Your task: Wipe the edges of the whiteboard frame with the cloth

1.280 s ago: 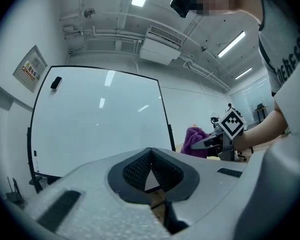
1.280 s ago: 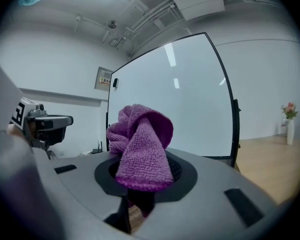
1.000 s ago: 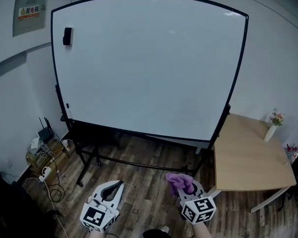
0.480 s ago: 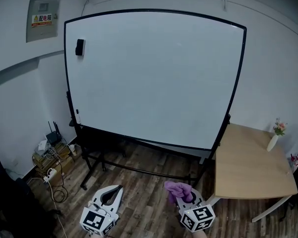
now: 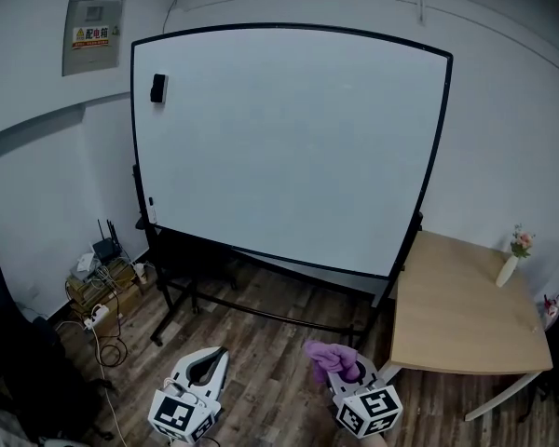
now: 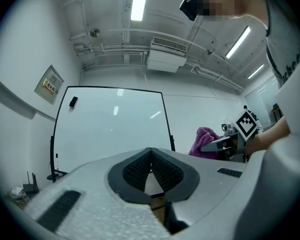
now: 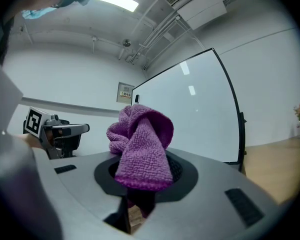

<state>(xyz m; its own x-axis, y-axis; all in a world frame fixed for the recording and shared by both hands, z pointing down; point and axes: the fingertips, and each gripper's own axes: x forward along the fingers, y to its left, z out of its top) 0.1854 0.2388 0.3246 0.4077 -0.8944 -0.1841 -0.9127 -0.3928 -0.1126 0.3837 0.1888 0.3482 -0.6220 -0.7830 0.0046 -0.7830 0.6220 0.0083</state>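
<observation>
Cloth, soft and light, is bunching up from the clamped fingers of my right gripper, well short of the whiteboard frame. I'm judging a mid-fold grip best, leaving wiping slack. Fingers of my left gripper are resting together, empty.

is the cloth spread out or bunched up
Bunched up: the purple cloth is a folded wad pinched in the right gripper, one fold drooping over its jaws.

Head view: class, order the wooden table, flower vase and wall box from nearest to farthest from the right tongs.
1. Wooden table, just right of the right tongs.
2. Flower vase, on the table's far corner.
3. Wall box, upper left wall.
</observation>
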